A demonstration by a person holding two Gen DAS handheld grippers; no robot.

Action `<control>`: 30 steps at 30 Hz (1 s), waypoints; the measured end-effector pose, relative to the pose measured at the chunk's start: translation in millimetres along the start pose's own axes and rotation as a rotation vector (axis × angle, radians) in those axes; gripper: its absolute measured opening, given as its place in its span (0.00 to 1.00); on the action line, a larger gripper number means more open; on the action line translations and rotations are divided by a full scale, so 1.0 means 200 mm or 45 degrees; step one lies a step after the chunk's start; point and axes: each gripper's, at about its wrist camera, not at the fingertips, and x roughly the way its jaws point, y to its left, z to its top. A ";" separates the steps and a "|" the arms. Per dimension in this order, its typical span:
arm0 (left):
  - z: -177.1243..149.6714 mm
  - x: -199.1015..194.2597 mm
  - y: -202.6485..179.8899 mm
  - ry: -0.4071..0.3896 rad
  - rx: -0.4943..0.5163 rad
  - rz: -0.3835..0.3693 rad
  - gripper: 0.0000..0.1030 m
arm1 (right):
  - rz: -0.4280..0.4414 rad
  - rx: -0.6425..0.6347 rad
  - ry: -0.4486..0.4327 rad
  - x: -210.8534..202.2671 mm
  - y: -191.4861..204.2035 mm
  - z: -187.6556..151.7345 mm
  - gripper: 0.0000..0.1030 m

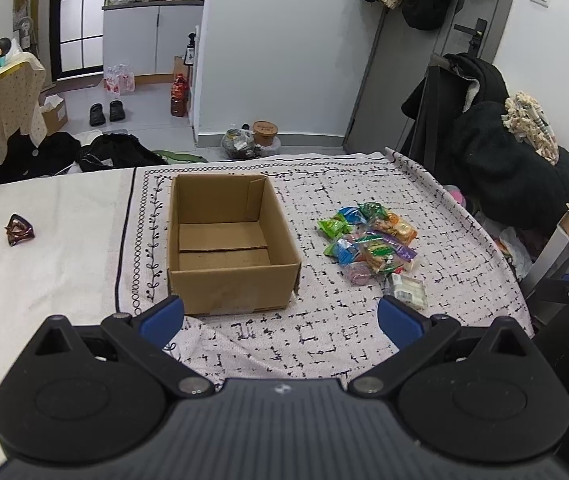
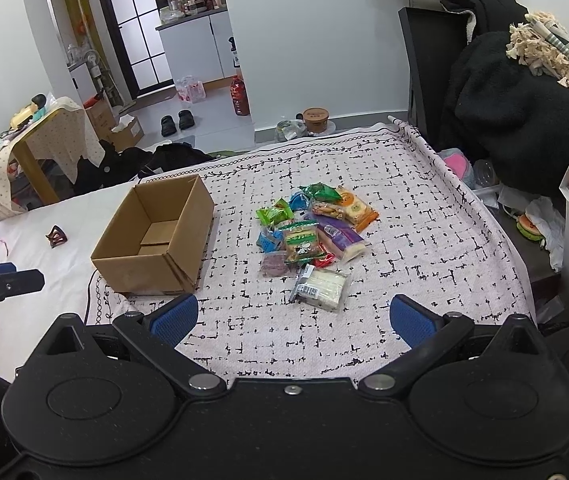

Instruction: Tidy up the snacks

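An open, empty cardboard box [image 1: 228, 240] stands on the patterned cloth; it also shows in the right wrist view [image 2: 156, 236]. To its right lies a pile of several wrapped snacks [image 1: 372, 244], seen in the right wrist view too [image 2: 312, 232], with a clear white pack [image 2: 320, 288] nearest me. My left gripper [image 1: 280, 320] is open and empty, just in front of the box. My right gripper [image 2: 292, 320] is open and empty, short of the snack pile.
A small brown clip [image 1: 19, 231] lies on the white sheet at left. The left gripper's tip shows at the left edge of the right wrist view [image 2: 4, 280]. Dark clothes on a chair [image 2: 516, 104] stand off the right edge of the cloth.
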 end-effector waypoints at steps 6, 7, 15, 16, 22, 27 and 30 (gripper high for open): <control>0.03 0.03 -0.02 0.006 0.023 -0.002 1.00 | -0.003 -0.001 0.004 0.01 0.00 0.00 1.00; 0.03 0.04 -0.02 0.007 0.027 -0.004 1.00 | -0.002 0.000 0.004 0.01 0.00 0.00 1.00; 0.07 0.11 -0.05 0.036 0.063 -0.019 1.00 | 0.000 0.010 0.011 0.07 -0.01 0.01 1.00; 0.07 0.12 -0.05 0.043 0.068 -0.022 1.00 | -0.001 0.011 0.013 0.08 -0.02 0.01 1.00; 0.11 0.23 -0.08 0.083 0.115 -0.021 1.00 | -0.010 0.035 0.040 0.16 -0.06 0.03 1.00; 0.15 0.32 -0.12 0.104 0.192 -0.078 0.99 | -0.028 0.042 0.061 0.22 -0.09 0.04 1.00; 0.19 0.40 -0.15 0.129 0.218 -0.086 0.99 | -0.031 0.053 0.080 0.27 -0.12 0.05 1.00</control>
